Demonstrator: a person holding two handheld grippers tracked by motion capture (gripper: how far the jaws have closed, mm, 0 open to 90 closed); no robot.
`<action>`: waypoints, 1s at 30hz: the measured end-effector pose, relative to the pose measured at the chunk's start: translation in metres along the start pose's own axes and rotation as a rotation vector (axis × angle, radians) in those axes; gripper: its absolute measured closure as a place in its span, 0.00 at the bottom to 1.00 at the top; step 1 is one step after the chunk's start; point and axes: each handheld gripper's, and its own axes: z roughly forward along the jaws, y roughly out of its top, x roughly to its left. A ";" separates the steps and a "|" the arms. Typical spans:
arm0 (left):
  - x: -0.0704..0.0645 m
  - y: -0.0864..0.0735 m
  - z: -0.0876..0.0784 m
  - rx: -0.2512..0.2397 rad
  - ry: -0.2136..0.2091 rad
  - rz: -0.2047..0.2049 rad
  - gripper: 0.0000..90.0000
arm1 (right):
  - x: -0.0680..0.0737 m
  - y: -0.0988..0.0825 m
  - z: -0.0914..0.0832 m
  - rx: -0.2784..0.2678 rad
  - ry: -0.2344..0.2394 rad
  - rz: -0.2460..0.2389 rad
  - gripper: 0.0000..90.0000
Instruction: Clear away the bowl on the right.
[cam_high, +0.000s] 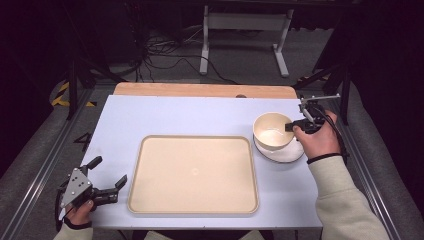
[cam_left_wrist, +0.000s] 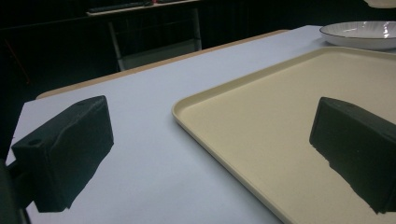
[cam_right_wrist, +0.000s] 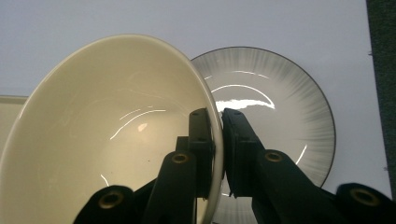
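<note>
Dark floor with loose cables and the white legs of another stand lies beyond the bench (cam_high: 150, 115), whose pale top has a strip of bare wood along its far edge. Near the middle of the bench, toward the person's side, sits a wide cream tray (cam_high: 194, 173), the landmark for everything else.

Just off the tray's far right corner rests a white plate (cam_high: 285, 152) with a thin dark rim and fine grey streaks running in from the edge. Over that plate is a cream bowl (cam_high: 272, 131), tilted in the right gripper view so that its open side faces the camera and its rim crosses in front of the plate (cam_right_wrist: 280, 107). The right gripper (cam_high: 291, 127) reaches in from the side away from the tray, and its jaws are clamped on the bowl's (cam_right_wrist: 107, 130) rim, one inside the bowl and one outside. The right gripper (cam_right_wrist: 218, 154) shows this grip up close, the thin wall pinched between the two black pads.

Off the tray's near left corner, the left gripper (cam_high: 107, 176) is held just above the bench, pointing toward the tray. Its jaws stand wide apart with nothing between them; in the left gripper view the tray's (cam_left_wrist: 205, 93) rim runs between the two black jaws.
</note>
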 end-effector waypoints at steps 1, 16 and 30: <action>0.000 0.000 0.000 0.000 0.000 0.000 0.00 | 0.002 0.000 0.000 0.002 0.005 -0.004 0.92; 0.000 0.000 0.000 -0.003 -0.001 0.001 0.00 | 0.042 -0.005 -0.004 0.018 0.076 -0.062 0.92; 0.000 0.000 -0.001 -0.006 -0.003 0.001 0.00 | 0.078 -0.009 -0.002 0.032 0.132 -0.125 0.92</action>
